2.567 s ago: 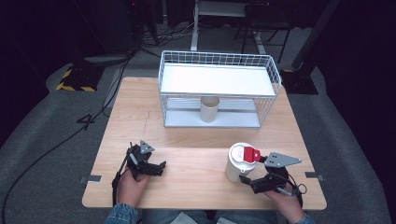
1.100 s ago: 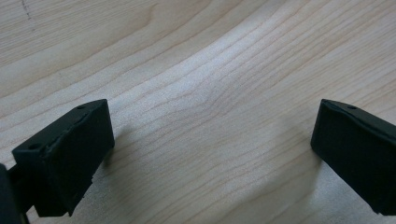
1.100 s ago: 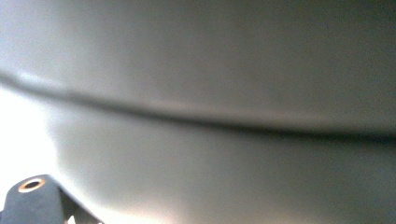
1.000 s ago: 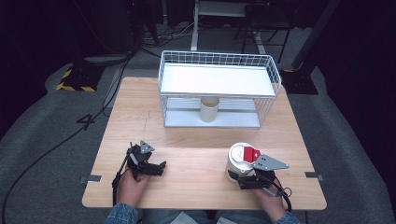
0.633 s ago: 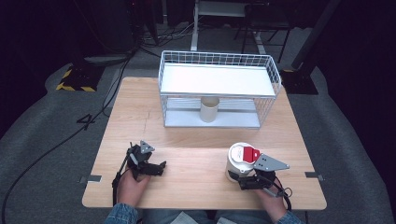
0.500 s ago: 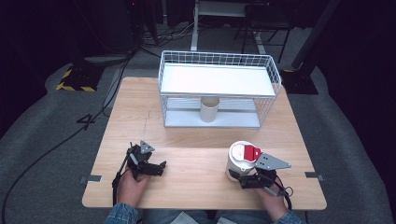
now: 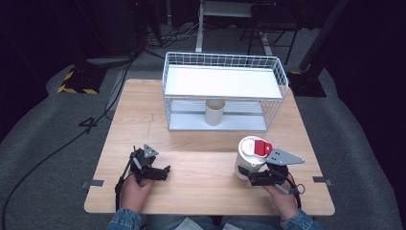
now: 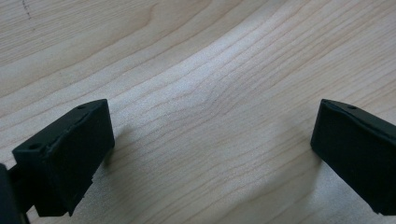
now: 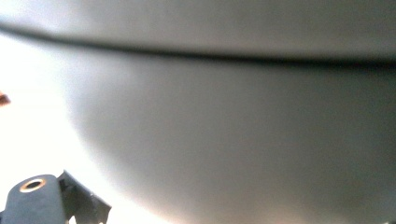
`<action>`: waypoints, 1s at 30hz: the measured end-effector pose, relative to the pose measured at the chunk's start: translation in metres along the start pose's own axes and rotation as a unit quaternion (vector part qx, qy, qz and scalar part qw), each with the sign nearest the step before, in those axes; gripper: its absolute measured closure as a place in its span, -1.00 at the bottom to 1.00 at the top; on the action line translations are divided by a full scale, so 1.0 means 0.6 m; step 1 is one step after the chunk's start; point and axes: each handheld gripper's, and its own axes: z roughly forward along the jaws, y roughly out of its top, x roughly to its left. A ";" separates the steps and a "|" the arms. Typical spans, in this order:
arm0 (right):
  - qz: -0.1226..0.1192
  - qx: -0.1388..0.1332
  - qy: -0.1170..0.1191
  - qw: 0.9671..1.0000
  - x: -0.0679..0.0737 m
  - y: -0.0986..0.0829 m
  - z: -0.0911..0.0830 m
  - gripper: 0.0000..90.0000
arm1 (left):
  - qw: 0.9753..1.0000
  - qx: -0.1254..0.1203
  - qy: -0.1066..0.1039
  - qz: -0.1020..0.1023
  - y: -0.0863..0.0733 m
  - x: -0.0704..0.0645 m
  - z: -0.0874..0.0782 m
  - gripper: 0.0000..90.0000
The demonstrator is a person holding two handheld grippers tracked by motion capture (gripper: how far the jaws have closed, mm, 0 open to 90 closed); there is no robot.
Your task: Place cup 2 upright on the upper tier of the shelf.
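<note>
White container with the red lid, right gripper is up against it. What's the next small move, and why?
Probably close the right gripper on the white container, then lift. The high view shows the gripper at the container's base; the right gripper view shows its wall pressed close, though whether the jaws have closed cannot be told. The left gripper sits open over bare table.

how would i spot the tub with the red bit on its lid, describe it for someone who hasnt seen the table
Start at the wire basket at the far side of the wooden table, then come toward the near right edge. There a white tub stands by the right gripper. Its red-patched lid sets it apart from the plain beige cup under the basket shelf.
</note>
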 end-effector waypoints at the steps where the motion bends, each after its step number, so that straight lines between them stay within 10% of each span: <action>1: -0.002 0.000 -0.001 1.000 -0.001 0.005 -0.002 -0.73 | 1.000 0.000 0.000 0.000 0.000 0.000 0.000 -1.00; 30: -0.003 -0.016 -0.013 1.000 -0.045 0.142 -0.016 -0.73 | 1.000 0.000 0.000 0.000 0.000 0.000 0.000 -1.00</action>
